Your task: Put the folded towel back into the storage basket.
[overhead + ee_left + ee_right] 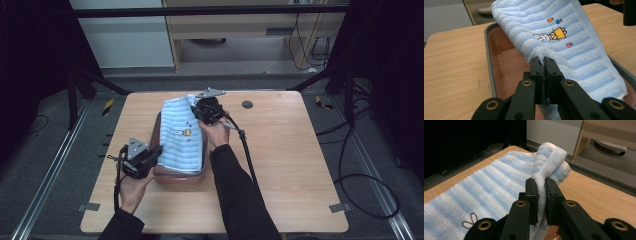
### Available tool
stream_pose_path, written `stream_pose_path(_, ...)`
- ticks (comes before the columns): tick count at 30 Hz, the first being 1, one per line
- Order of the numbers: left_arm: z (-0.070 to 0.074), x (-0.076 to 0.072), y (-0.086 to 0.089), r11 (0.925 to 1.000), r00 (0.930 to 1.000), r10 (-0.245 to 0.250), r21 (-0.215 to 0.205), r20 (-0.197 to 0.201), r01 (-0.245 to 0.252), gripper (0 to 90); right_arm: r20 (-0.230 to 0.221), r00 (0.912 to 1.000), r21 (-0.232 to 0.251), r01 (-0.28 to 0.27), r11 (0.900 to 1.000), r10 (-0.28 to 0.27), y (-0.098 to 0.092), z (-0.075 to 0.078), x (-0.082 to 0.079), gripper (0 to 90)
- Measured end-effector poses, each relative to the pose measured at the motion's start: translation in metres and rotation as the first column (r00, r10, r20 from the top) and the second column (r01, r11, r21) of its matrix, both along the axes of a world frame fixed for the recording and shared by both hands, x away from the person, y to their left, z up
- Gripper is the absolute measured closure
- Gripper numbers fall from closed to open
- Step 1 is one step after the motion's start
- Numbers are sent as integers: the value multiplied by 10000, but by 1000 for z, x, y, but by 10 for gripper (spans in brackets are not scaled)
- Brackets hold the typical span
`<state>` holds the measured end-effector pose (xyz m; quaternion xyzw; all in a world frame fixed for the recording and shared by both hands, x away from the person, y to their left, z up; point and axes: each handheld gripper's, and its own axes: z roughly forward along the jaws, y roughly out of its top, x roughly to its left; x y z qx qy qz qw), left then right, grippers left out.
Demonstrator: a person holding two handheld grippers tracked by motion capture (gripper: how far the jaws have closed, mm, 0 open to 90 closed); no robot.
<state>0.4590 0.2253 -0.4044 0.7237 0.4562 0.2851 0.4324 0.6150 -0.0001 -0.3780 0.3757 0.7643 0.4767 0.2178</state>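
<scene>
High view, nearest the person: the left gripper (148, 159) sits at the near-left corner of the tray (181, 178), its jaws closed tight on the near edge of the blue striped towel (182, 137). Left gripper view confirms the pinch: a small bunch of cloth between the two pads, with the tray's brown floor exposed beneath. The towel spans the tray lengthwise and appears held slightly clear of it, though its far-right edge may rest on the rim; this cannot be settled. Farther off, the right gripper (206, 113) is clamped on the towel's far corner, the hem folded between its jaws. The tray rests on the table (295, 165).

Risk: both holds are shallow edge bites. Uneven pulling could slip a hem free, dropping that end, or drag the tray across the table.
</scene>
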Motion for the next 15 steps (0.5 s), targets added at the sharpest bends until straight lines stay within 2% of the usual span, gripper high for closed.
stream_pose_path(15,-15,3,0,9996,9988,89,282,-491,-75,858,-373,9993,-204,35,9998,-43,1,-21,3,816)
